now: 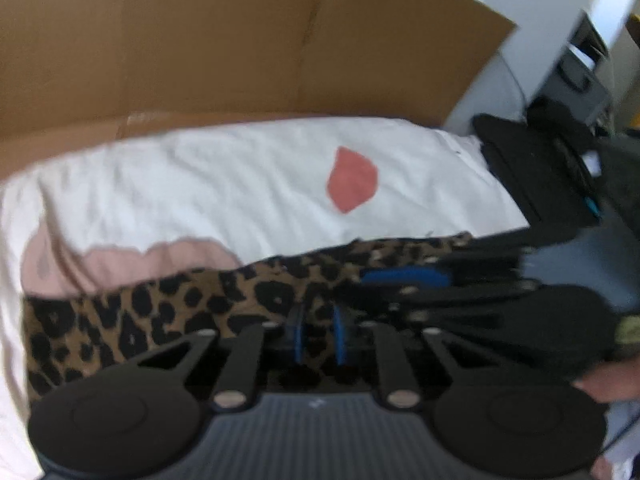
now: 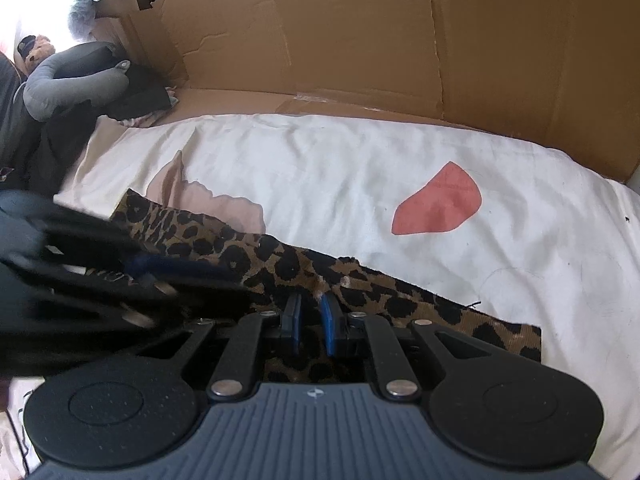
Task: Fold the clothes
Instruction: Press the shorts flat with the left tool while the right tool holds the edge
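A leopard cloth (image 2: 304,264) lies in a long band across a white sheet (image 2: 328,168) with a red patch (image 2: 438,200), cardboard (image 2: 360,32) standing behind. Both tongs sit close together on the band's near edge. The right tongs (image 2: 311,326) are pinched nearly closed on a raised fold of cloth. The left tongs (image 1: 318,336) are narrowed with cloth between the pads; the blur leaves it unclear, but they seem to grip it.

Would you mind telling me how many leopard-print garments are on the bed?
1: the leopard-print garment lies across the white sheet near both tools. Others may be hidden.
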`<state>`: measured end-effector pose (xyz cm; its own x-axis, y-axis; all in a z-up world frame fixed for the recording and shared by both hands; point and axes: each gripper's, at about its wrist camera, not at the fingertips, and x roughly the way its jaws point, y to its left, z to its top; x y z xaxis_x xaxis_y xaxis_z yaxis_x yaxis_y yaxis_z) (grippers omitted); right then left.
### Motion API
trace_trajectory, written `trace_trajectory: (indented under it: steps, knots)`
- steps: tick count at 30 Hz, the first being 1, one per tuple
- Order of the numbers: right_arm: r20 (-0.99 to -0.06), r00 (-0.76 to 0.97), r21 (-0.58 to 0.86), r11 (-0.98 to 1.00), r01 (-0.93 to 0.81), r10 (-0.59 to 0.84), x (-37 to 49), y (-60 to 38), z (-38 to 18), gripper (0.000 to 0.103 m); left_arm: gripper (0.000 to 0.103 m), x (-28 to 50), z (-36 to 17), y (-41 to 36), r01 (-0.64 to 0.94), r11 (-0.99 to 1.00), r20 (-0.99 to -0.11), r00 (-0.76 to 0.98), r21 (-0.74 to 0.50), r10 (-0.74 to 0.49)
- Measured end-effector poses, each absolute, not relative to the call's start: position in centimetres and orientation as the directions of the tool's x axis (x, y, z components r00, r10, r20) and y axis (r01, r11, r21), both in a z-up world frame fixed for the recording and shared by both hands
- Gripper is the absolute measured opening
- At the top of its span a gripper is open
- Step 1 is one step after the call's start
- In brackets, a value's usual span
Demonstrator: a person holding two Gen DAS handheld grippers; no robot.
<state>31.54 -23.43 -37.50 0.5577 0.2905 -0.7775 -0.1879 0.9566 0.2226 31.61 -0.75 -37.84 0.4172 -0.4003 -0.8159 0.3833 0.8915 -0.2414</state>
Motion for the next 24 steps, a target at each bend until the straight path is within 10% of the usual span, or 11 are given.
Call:
trace_trajectory:
  steps: [24]
  knots:
    - [-0.789, 0.558, 0.203, 0.966, -0.160, 0.258, 22.2, -25.3, -36.5, 0.018, 0.018, 32.3, -38.6, -1.8, 0.456, 0.874, -0.824, 0.422, -0.166, -0.377]
